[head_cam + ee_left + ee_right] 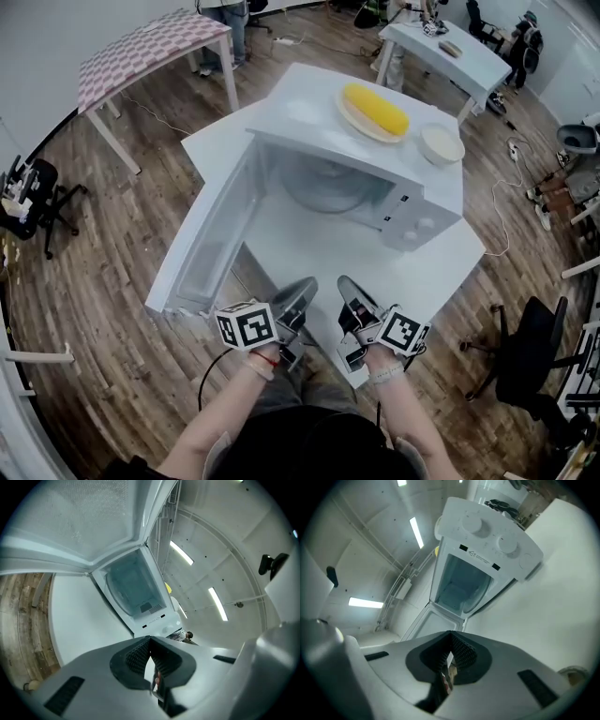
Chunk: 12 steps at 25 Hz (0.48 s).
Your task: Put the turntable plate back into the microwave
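The white microwave (412,202) stands on a white table (441,272) with its door (211,234) swung wide open to the left. Inside the cavity lies the round glass turntable plate (323,192), also seen as a curved rim in the left gripper view (129,585) and in the right gripper view (464,585). My left gripper (298,298) and right gripper (352,295) hover side by side at the table's near edge, well short of the microwave. Both are shut with nothing in them: the left gripper (150,641) and the right gripper (451,637) each show their pads meeting.
On the microwave's top sit a plate with a yellow corn cob (375,111) and a small white bowl (441,143). A pink-patterned table (150,47) stands back left, another white table (450,52) back right. Office chairs (534,356) flank the wooden floor.
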Each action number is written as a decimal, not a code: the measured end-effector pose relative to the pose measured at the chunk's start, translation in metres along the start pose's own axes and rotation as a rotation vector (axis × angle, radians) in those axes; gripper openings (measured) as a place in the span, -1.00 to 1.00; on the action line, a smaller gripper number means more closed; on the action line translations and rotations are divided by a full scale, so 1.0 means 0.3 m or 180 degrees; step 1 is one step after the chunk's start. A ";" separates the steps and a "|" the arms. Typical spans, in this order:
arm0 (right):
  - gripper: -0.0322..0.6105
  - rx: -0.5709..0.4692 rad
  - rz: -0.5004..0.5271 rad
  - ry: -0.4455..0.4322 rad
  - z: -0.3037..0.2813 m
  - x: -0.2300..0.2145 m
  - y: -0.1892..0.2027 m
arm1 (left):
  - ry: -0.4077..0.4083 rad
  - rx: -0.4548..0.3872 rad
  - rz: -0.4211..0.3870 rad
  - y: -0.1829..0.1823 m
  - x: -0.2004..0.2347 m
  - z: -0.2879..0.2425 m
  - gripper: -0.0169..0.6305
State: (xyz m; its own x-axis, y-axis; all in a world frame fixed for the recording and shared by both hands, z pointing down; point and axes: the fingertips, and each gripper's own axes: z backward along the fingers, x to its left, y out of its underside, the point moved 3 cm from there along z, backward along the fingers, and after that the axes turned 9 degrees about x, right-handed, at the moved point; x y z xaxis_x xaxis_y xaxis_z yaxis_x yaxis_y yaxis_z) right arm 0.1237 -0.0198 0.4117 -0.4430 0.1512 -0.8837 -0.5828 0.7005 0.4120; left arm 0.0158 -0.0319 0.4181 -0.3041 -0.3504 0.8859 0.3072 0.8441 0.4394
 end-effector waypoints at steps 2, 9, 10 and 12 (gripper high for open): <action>-0.84 0.0095 0.0381 0.0127 0.014 0.017 0.011 | -0.0021 -0.0017 -0.0021 0.006 -0.006 0.017 -0.91; -0.84 0.0206 0.1353 0.0344 0.019 0.090 0.041 | -0.0097 -0.0077 -0.0099 0.014 -0.012 0.075 -0.91; -0.84 0.0217 0.1439 0.0373 0.017 0.094 0.048 | -0.0104 -0.0103 -0.0113 0.014 -0.014 0.084 -0.91; -0.84 0.0208 0.1571 0.0429 0.014 0.100 0.059 | -0.0114 -0.0140 -0.0201 0.011 -0.024 0.094 -0.91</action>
State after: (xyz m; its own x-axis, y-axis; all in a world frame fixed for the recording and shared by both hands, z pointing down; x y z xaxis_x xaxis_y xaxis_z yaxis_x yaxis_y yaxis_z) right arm 0.1029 -0.0001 0.3916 -0.7409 0.3865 -0.5493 -0.2402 0.6112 0.7541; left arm -0.0063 -0.0151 0.4090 -0.3559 -0.3871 0.8506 0.3253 0.8019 0.5011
